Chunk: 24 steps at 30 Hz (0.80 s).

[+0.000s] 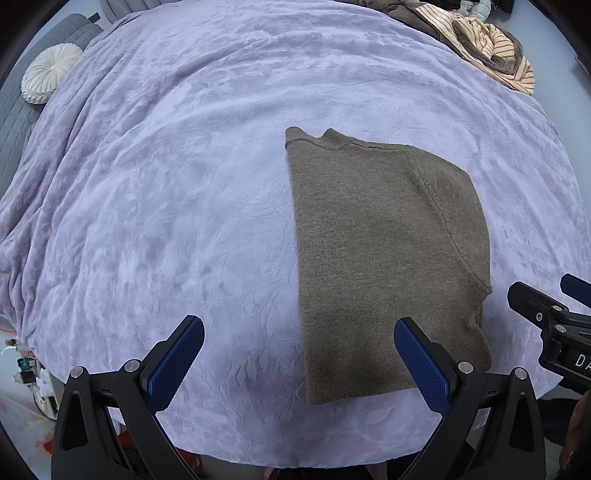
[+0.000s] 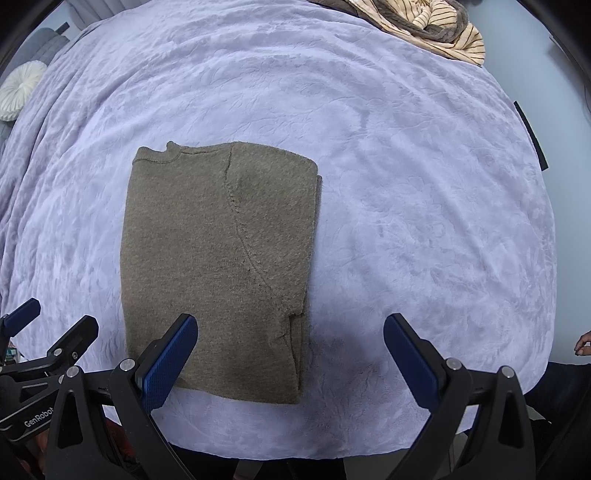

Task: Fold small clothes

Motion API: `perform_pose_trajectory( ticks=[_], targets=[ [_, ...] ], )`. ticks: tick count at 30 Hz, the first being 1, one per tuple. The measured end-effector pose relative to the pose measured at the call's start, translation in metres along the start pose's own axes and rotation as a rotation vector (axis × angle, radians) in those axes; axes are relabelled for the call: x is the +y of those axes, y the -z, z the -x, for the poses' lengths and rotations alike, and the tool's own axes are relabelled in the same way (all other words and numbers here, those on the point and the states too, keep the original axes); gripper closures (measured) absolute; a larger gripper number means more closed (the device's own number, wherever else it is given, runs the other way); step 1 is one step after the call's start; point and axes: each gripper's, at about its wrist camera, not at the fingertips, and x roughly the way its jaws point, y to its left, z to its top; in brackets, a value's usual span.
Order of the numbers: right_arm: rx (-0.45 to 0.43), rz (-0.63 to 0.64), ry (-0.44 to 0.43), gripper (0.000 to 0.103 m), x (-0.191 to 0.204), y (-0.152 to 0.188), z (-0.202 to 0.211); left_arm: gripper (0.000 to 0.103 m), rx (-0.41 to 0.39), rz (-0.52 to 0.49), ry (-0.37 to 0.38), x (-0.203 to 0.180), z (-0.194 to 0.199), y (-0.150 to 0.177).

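Surface: bed covered by a lilac blanket (image 1: 192, 155) with an embossed leaf pattern; the blanket fills most of both views.
Sweater (image 2: 218, 266): olive-brown knit, folded lengthwise into a narrow rectangle; lies flat on the blanket near the bed's front edge; collar at the far end, hem at the near end; a curved sleeve seam runs down its right half; in the left wrist view it lies right of centre (image 1: 384, 251).
Left gripper (image 1: 299, 354): fingers spread wide, released, holding nothing; right finger hangs over the sweater's near right corner, left finger over bare blanket; contact with the cloth cannot be told.
Right gripper (image 2: 290, 350): fingers spread wide, released, holding nothing; left finger hangs over the sweater's near left part, right finger over bare blanket.
Relation: the two grippers sit side by side at the bed's front edge; each shows at the margin of the other's view.
Pile (image 2: 432, 26): striped and brown garments heaped at the far right corner; well apart from the sweater.
Cushion (image 1: 50, 72): round, white, pleated; beyond the blanket's far left edge.
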Motion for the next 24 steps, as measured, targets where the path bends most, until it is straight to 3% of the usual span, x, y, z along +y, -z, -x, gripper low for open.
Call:
perform_pose_trajectory(
  ticks=[13, 24],
  targets=[
    [0.002, 0.002, 0.000, 0.002, 0.0002, -0.0003, -0.0008, 0.000, 0.018, 0.048, 0.026, 0.0017, -0.0027, -0.0007],
    [0.005, 0.000, 0.002, 0.002, -0.0015, 0.0017, -0.0030, 0.000, -0.021, 0.026, 0.007, -0.0024, 0.0035, 0.0005]
  ],
)
